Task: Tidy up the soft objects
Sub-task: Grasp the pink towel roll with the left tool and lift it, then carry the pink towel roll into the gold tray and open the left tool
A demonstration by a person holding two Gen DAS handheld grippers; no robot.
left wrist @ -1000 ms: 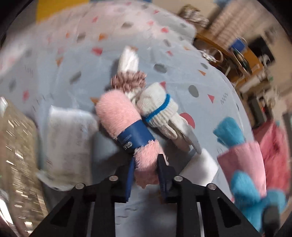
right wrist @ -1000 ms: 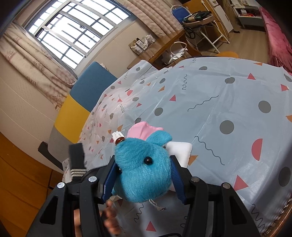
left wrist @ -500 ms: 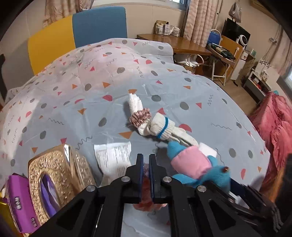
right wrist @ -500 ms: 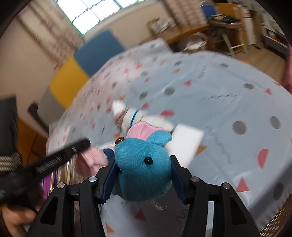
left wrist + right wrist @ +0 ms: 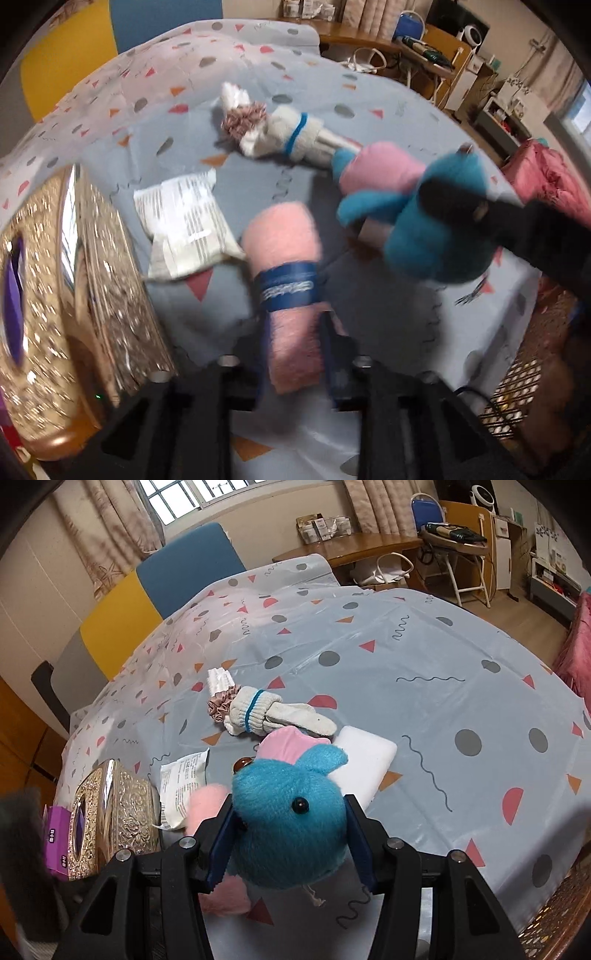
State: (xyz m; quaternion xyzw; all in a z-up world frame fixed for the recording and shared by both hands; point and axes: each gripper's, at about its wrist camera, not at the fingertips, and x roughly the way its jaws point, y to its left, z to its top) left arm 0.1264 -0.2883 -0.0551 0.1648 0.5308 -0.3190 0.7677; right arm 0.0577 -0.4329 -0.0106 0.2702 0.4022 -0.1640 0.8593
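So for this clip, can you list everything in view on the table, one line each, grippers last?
tablecloth: one, pale blue with dots and triangles, covers the table
pink fuzzy roll: one, pink with a dark blue band, near edge, between the left gripper's fingers
blue plush toy: one, blue with a pink part, held up over the near edge
white knit glove: one, white with a blue stripe, mid-table
scrunchie: one, dusty pink, against the glove's cuff
white pad: one, behind the plush
printed packet: one, white, left of the roll
gold tissue box: one, near left
left gripper: one, black, jaws just opening around the roll
right gripper: one, black, shut on the plush
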